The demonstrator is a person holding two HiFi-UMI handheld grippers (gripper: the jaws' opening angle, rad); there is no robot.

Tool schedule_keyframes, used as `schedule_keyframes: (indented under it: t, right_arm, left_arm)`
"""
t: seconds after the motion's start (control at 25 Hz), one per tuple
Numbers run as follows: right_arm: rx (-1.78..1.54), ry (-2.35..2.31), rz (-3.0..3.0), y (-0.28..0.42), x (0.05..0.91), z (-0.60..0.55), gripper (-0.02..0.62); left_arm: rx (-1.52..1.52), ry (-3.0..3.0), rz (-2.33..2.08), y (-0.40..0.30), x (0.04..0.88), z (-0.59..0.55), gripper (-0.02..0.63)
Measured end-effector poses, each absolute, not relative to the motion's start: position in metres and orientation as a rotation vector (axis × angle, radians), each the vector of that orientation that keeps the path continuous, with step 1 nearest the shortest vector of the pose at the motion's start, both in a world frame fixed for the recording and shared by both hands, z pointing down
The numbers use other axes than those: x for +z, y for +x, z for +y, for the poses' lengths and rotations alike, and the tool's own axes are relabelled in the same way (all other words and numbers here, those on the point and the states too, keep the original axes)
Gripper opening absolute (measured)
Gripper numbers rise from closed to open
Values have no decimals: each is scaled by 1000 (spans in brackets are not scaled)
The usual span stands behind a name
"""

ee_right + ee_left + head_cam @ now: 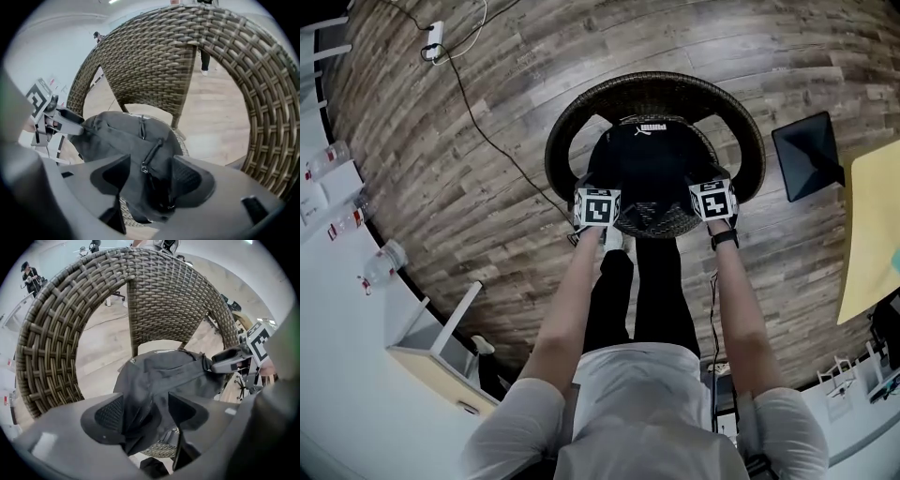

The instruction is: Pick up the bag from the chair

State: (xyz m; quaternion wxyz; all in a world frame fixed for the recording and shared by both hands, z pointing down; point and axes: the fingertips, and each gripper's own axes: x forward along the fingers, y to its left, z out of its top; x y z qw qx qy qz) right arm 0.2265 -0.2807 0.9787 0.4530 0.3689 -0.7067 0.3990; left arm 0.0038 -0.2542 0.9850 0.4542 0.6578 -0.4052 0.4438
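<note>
Close in, the left gripper (147,414) has its jaws pressed on a fold of the bag (654,164) at its near left corner. The right gripper (151,180) does the same at the near right corner, with the zip pull (151,157) lying between its jaws. Both hold only loose cloth, not a strap or handle, and that looks like the main risk. Under the bag's weight a thin fold could slide out of one pair of jaws, and the bag would then swing from the other corner or drop. The right gripper's bite sits along the zip, so a hard pull there may tug the zip open rather than raise the bag.

The bag itself rests on the seat of the chair (656,84), slumped, with its far end towards the backrest. Lifting one side sooner than the other would tip it and spill the slack cloth forward.

Beyond it the woven ring of the chair rises close on both sides and behind. A lift angled away from the person could drag the bag against that weave and snag a strap or buckle. A straight rise, drawn back towards the person, seems safer.

Farther off, a cable (478,122) trails across the floor (441,234), well clear of the feet.
</note>
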Motion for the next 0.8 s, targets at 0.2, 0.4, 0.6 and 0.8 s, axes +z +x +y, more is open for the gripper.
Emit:
schedule_keyframes:
  t: [0.2, 0.4, 0.6, 0.8]
  right_arm:
    - [1048, 911, -1728, 226, 1004, -278, 261]
    - [1080, 938, -1693, 225, 1020, -266, 245]
    - [1111, 930, -1683, 224, 1019, -264, 139]
    - [1104, 961, -1709, 223, 1003, -267, 58]
  left_arm:
    - [1093, 1591, -1020, 2, 1005, -253, 284]
    - [1109, 1562, -984, 0, 1019, -244, 227]
    - [1154, 1594, -962, 2, 1019, -239, 141]
    - [1213, 1632, -943, 8, 1010, -237, 54]
